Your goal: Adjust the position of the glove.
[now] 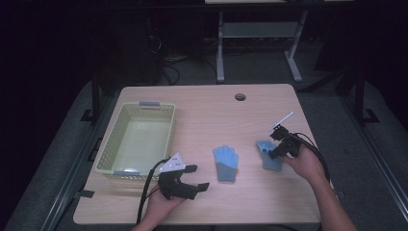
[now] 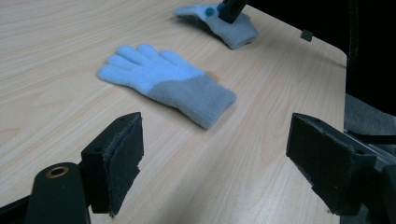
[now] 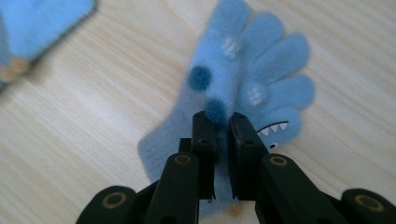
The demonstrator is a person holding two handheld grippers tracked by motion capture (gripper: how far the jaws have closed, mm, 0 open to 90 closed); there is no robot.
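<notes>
Right gripper (image 3: 222,122) is pinching the right-hand blue glove (image 1: 269,155) at center-right of the high view, jaws closed on a fold of its fabric. Left gripper (image 1: 185,179) is idling at lower center, jaws wide apart and empty. Second glove (image 1: 226,162) is lying flat at mid-frame. Gloves look soft, light and floppy; the cuff is probably the best hold. Basket (image 1: 107,153) is sitting at left, with open table (image 1: 231,115) between and the right edge close by.

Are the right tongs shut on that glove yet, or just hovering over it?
Shut on it. In the right gripper view the right tongs have their jaws pinched together on a fold of the right-hand glove.
</notes>
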